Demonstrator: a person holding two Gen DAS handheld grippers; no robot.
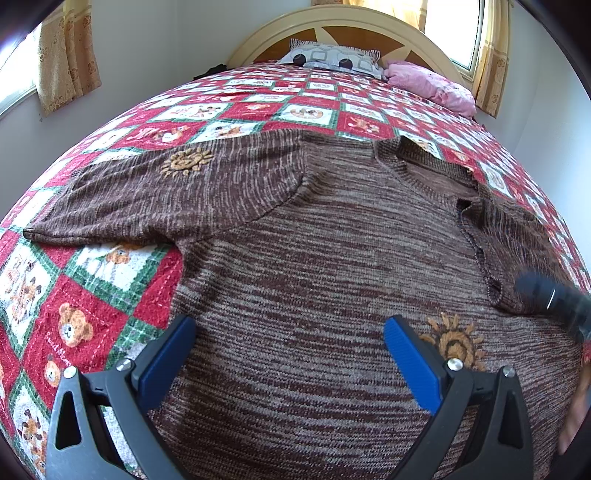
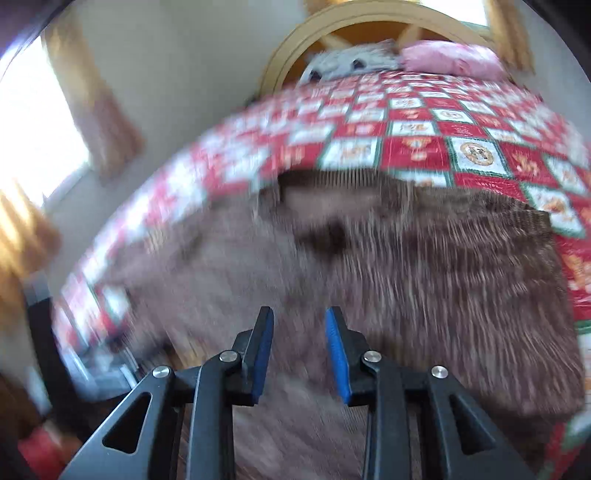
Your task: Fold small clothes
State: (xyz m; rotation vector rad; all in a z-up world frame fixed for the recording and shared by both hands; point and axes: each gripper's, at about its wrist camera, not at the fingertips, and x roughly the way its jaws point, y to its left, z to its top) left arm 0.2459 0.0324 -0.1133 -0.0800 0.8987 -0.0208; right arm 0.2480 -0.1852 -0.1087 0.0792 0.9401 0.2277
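A brown marled knit sweater [image 1: 332, 258] lies spread flat, front up, on a bed covered by a red, white and green quilt [image 1: 92, 302] printed with teddy bears. One sleeve [image 1: 159, 199] stretches out to the left across the quilt, with an orange sun-shaped motif [image 1: 186, 160] stitched on it. The other sleeve [image 1: 513, 251] is folded in over the right side of the body, its cuff end resting on the chest. A second sun motif [image 1: 456, 341] sits on the sweater's lower right. The neckline [image 1: 417, 162] points toward the headboard [image 1: 347, 26], where a grey patterned pillow [image 1: 332, 57] and a pink pillow [image 1: 432, 83] lie side by side. Yellow curtains [image 1: 66, 55] hang at windows on both sides.

The left gripper [image 1: 290, 354] hangs low over the lower part of the sweater, its blue-padded jaws wide apart with nothing between them; the left pad is near the sweater's left edge. Part of a dark tool [image 1: 554, 299] shows at the right edge of the left view, over the folded sleeve.

The right wrist view is heavily blurred. The right gripper [image 2: 299, 350] is over the sweater [image 2: 369, 258], its jaws narrowly parted with a clear gap and nothing held. Beyond it are the quilt [image 2: 424, 144] and the pillows, too smeared for detail
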